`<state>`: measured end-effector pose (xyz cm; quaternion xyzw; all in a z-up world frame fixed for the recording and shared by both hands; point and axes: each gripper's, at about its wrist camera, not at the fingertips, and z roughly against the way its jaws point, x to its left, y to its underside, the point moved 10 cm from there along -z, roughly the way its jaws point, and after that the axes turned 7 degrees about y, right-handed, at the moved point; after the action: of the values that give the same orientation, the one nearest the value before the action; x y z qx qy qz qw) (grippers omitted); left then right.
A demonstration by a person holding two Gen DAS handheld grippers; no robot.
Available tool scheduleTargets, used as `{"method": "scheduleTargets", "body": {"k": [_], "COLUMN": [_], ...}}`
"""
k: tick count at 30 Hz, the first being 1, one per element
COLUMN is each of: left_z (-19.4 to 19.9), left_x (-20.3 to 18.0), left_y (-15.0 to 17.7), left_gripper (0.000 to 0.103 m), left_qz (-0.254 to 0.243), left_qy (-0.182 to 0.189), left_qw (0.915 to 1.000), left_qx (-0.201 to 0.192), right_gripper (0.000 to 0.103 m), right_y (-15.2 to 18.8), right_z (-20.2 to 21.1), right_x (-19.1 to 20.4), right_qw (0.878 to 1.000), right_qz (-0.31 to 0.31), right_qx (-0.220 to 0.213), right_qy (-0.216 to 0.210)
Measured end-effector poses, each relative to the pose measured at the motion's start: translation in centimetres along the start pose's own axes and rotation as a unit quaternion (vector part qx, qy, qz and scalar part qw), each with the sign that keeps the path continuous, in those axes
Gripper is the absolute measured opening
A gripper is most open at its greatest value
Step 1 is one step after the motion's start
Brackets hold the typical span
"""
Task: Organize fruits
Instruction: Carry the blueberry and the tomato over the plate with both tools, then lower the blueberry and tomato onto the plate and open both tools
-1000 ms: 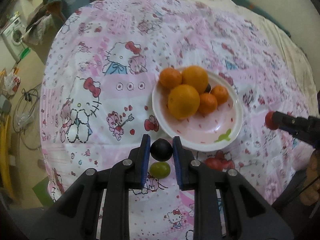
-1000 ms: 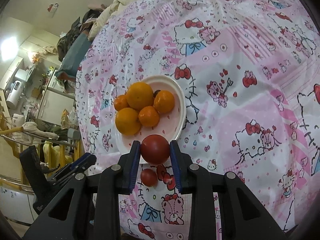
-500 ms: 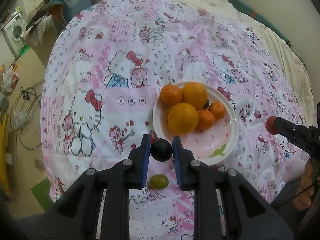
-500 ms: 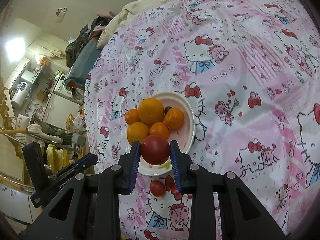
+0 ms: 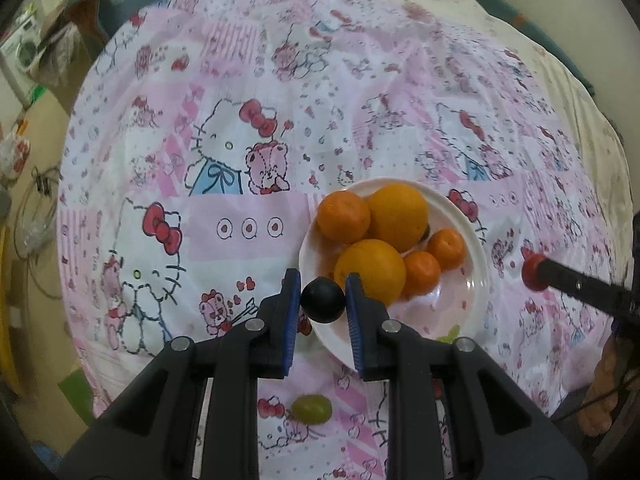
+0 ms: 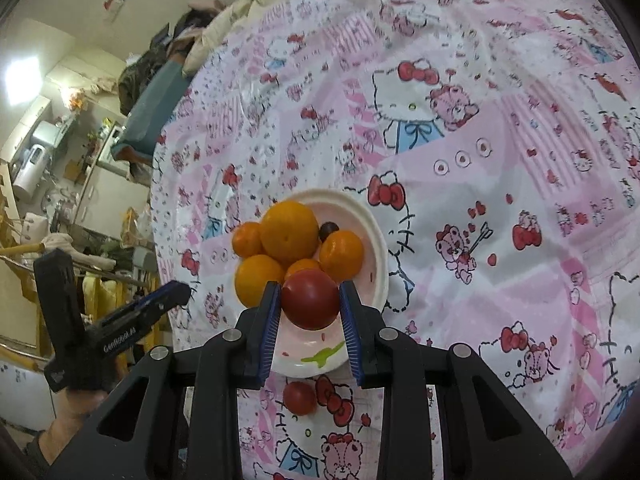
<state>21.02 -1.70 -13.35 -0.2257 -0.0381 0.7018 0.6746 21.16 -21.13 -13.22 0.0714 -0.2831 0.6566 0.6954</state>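
Two grippers over the fruit plate, each carrying one fruit.

Left gripper [image 5: 323,300] clenched on a dark plum [image 5: 323,300], held above the near left rim of the white plate [image 5: 478,268]; right gripper [image 6: 309,300] clamped on a red tomato [image 6: 310,299] over the plate's near bare part, presumably so both can be dropped beside the oranges [image 5: 398,216]. Left lying on the tablecloth [image 5: 248,152], near side: green grape [image 5: 311,409], small tomato [image 6: 300,398]. Small dark fruit [image 6: 328,230] half hidden behind the oranges; kind unclear.
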Motion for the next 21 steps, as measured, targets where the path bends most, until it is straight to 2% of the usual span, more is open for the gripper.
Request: {"method": "scheduleTargets", "body": {"k": [8, 13, 17, 21], "left_z": [-3.0, -4.1, -5.3, -6.0], "left_x": [0.6, 1.4, 1.6, 1.6], "left_y": [-0.2, -0.7, -0.6, -0.2], "left_gripper": [0.019, 0.019, 0.02, 0.02], "left_qz": [0.033, 0.051, 0.067, 0.075], "left_qy": [0.021, 0.017, 0.025, 0.024], "left_qw": [0.999, 0.9983, 0.9969, 0.996], "left_qx": [0.022, 0.023, 0.033, 0.042], "right_gripper": [0.031, 0.032, 0.032, 0.032], "right_y": [-0.7, -0.5, 0.6, 1.4], "right_z": [-2.9, -4.6, -5.9, -6.5], "right_x": [-0.4, -1.0, -2.1, -1.9], "right_qw": [0.999, 0.998, 0.996, 0.995], "right_qz": [0.014, 0.013, -0.003, 0.003], "right_qx": [0.028, 0.05, 0.082, 0.093], "right_qy": [0.024, 0.035, 0.046, 0.044]}}
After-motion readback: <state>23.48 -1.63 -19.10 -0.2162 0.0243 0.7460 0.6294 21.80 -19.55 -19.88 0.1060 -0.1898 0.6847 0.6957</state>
